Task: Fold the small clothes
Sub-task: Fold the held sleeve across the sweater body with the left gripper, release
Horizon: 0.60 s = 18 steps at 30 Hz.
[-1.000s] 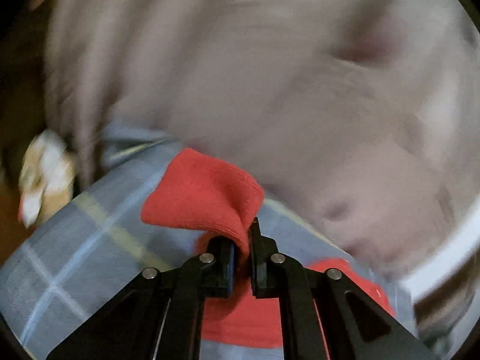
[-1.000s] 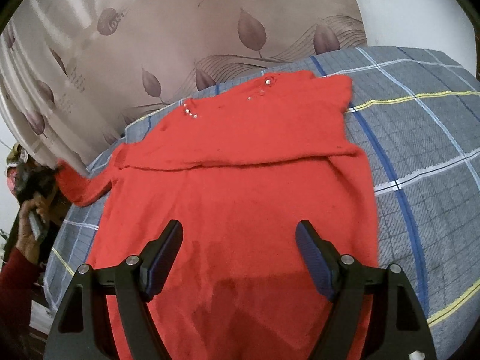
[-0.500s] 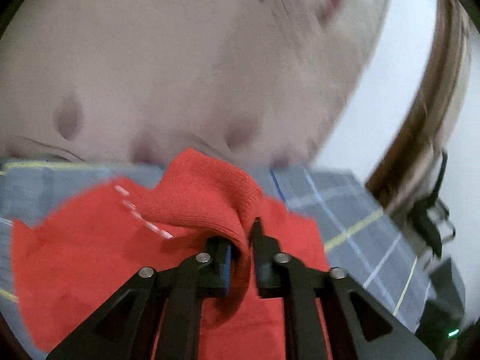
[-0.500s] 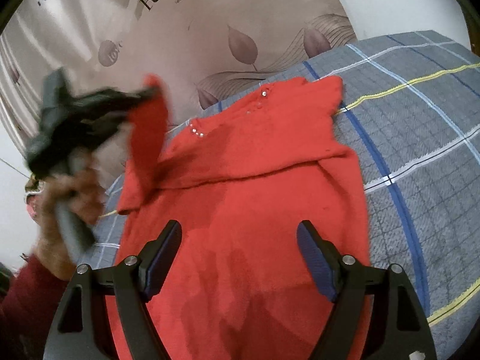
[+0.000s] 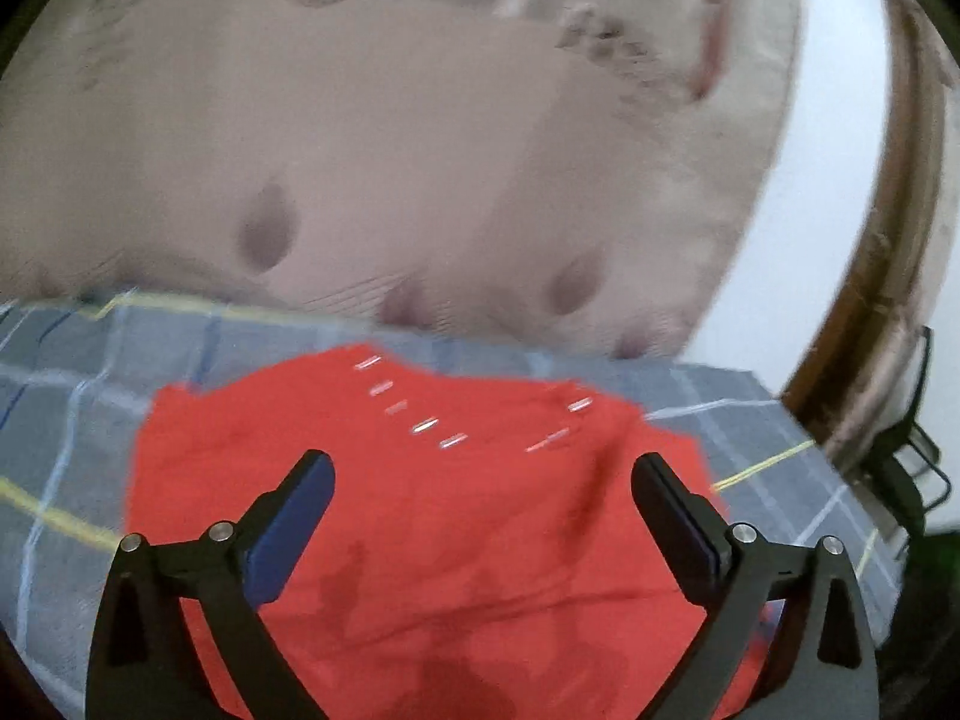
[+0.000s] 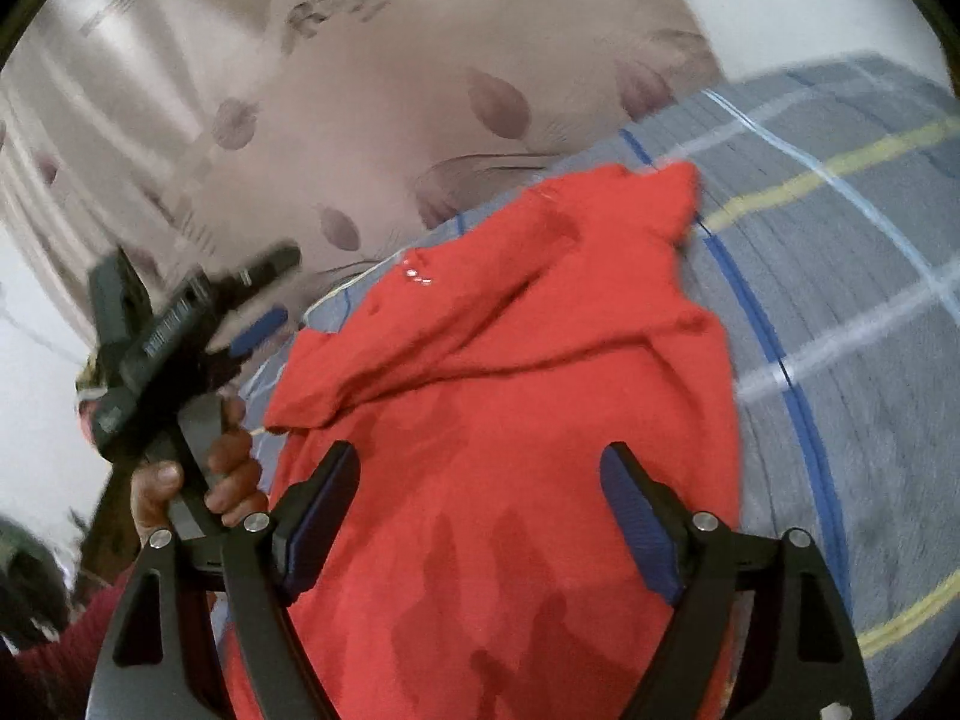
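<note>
red sweater [image 6: 510,420] | knit, sleeves folded across | left gripper [image 5: 480,474] opening, empty | right gripper [image 6: 480,468] spread, empty

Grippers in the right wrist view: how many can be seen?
2. The right gripper stands open at the bottom, above the red sweater. The left gripper is at the left, in a hand.

Grey plaid bedsheet [image 6: 852,276], leaf-patterned beige curtain [image 5: 390,150], white wall [image 5: 822,138] behind.
</note>
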{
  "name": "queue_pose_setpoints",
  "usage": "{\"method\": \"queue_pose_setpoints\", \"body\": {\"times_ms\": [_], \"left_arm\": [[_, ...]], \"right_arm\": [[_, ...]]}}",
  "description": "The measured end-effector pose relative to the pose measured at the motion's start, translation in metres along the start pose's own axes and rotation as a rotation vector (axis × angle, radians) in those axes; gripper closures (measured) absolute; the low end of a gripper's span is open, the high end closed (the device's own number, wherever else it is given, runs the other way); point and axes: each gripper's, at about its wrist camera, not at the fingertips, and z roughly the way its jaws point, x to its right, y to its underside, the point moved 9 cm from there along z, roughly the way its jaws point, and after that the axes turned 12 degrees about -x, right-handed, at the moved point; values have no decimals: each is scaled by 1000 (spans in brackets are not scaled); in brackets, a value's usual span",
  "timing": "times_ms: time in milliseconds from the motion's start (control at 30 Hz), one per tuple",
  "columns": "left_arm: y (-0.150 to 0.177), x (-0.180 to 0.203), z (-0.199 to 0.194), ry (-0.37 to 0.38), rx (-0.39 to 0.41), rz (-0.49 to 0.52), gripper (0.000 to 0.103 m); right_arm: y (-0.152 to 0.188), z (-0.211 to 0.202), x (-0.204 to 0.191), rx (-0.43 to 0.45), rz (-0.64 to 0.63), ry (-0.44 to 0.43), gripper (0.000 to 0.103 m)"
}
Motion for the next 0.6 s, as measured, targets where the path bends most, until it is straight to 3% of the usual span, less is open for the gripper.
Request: {"method": "queue_pose_setpoints", "body": {"times_ms": [100, 200, 267, 367, 467, 500, 567, 600], "left_arm": [[21, -45, 12, -19, -72, -113, 4], [40, -77, 12, 19, -34, -246, 4], [48, -87, 13, 86, -43, -322, 4], [47, -90, 8, 101, -11, -339, 4], [47, -88, 10, 78, -31, -321, 4], [47, -88, 10, 76, -33, -321, 4], [47, -89, 9, 83, -32, -328, 4], [47, -90, 8, 86, -30, -332, 4]], "right_arm": [[-43, 2, -6, 1, -34, -18, 22], [-85, 12, 6, 7, -60, 23, 23], [-108, 29, 22, -33, -44, 46, 24], [-129, 53, 39, -76, -37, 103, 24], [-133, 88, 38, -153, -58, 96, 27], [-130, 95, 37, -181, -70, 108, 33], [-120, 115, 38, -258, -92, 161, 93], [-117, 114, 35, -241, -106, 163, 92]]}}
